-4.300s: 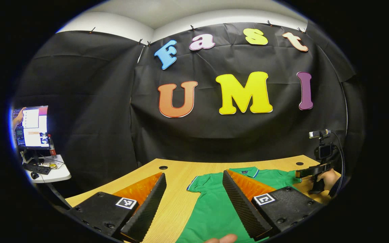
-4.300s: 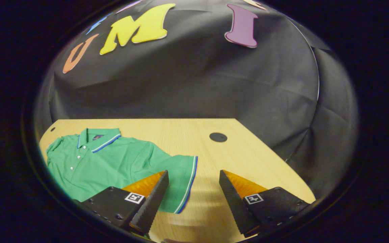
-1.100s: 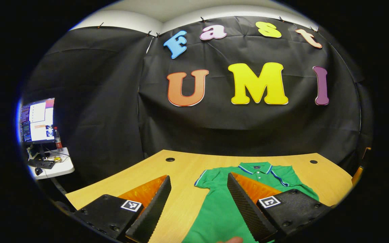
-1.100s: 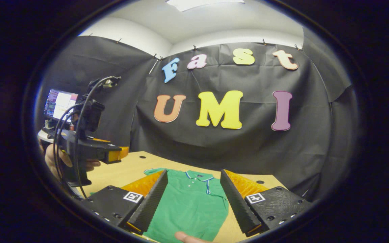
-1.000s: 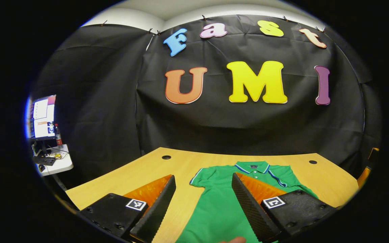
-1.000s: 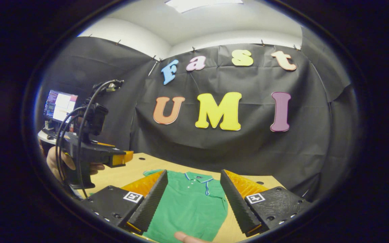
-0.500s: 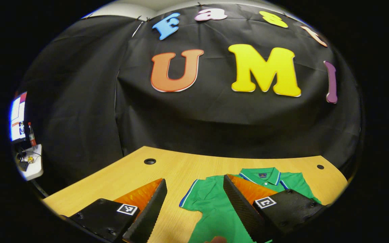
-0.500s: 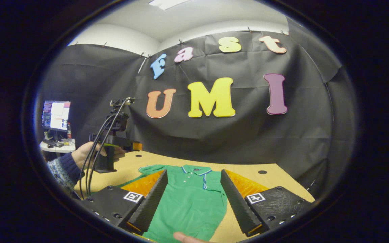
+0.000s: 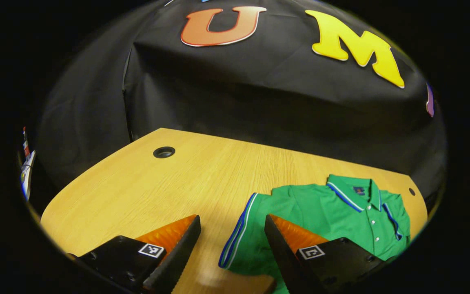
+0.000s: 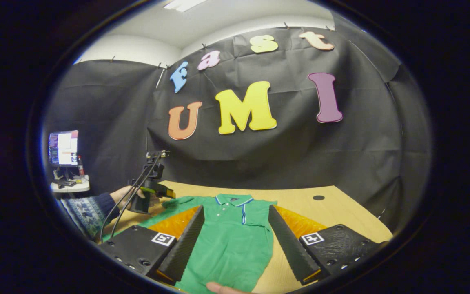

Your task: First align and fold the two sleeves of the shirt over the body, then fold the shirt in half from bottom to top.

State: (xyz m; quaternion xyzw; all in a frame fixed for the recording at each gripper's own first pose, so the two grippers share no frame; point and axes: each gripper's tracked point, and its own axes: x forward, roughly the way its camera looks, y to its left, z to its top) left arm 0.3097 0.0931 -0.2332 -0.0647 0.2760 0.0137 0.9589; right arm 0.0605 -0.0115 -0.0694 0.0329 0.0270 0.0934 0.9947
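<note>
- Your left gripper [image 9: 231,253] hangs low over the desk with its fingers [image 9: 178,249] spread wide and nothing between them but bare wood and the striped cuff of the left sleeve [image 9: 239,237].
- Judgement: the step in hand is the left sleeve fold. Bring one finger under the cuff hem and one over it, then close on the double stripe rather than on the body cloth behind it.
- Once held, lift only enough to free the sleeve. Carry it across toward the placket buttons [image 9: 375,232], so that the crease runs straight down from the shoulder.
- Your right gripper [image 10: 233,241] sits at the near end of the shirt [image 10: 231,241], fingers wide apart and empty, with the green body showing between them.
- A fingertip [image 10: 218,289] shows at the bottom edge of the right gripper view, by the shirt's hem.
- In the right gripper view the right shoulder side looks narrowed; whether that sleeve is already folded in I cannot tell.
- The shirt lies flat, face up, with the collar [image 9: 351,192] toward the far wall.
- Risk, as judged: a thin knit may drag the whole shirt if you pull sideways before lifting.
- The desk [image 9: 137,192] is pale wood grain with a cable hole [image 9: 164,152] at its far left and another [image 10: 318,197] at its far right.
- In the right gripper view, your sleeved hand [image 10: 127,196] holds the left gripper at the shirt's left shoulder.
- Beyond the desk hangs the black cloth wall [image 10: 361,134]. A side table with a lit monitor [image 10: 63,148] stands off to the left.
</note>
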